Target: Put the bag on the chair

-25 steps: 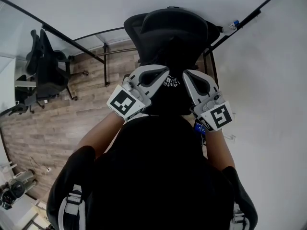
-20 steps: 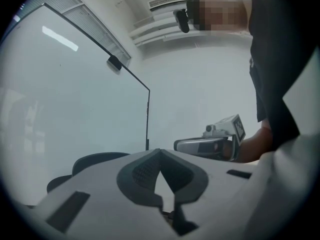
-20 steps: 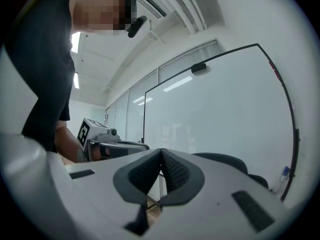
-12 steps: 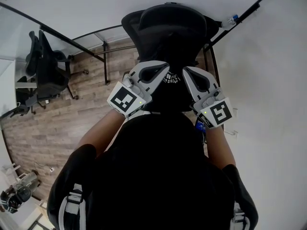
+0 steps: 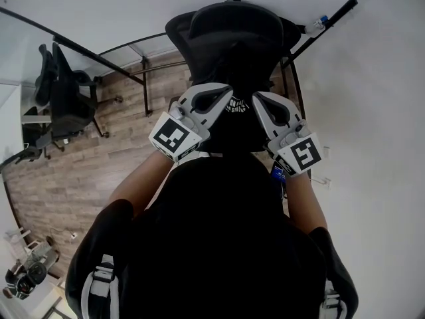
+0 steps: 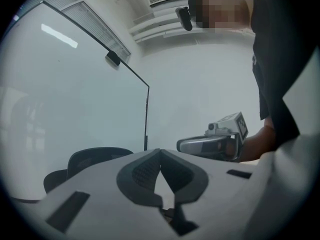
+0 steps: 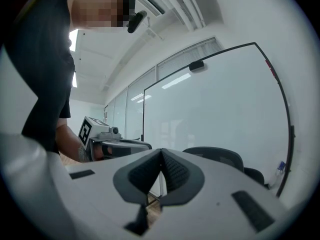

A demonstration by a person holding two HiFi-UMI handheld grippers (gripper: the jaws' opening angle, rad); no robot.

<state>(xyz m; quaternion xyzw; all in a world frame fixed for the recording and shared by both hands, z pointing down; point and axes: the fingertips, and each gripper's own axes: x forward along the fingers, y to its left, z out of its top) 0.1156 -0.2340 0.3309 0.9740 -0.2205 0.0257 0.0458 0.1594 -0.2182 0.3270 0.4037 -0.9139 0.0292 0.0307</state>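
Black on black makes my head view hard to read: the chair (image 5: 232,35) stands straight ahead of me, and low against it, between my two tools, I see a dark shape with white print that I take for the bag (image 5: 236,111), though I can't trace its outline or tell whether it rests on the seat. My left gripper (image 5: 230,101) and right gripper (image 5: 256,102) hover side by side just above that print, tips angled toward each other, near but apart. In each gripper view the jaws are pressed together with nothing between them. A second chair (image 5: 66,102) stands well off to my left on the wood floor (image 5: 80,171)
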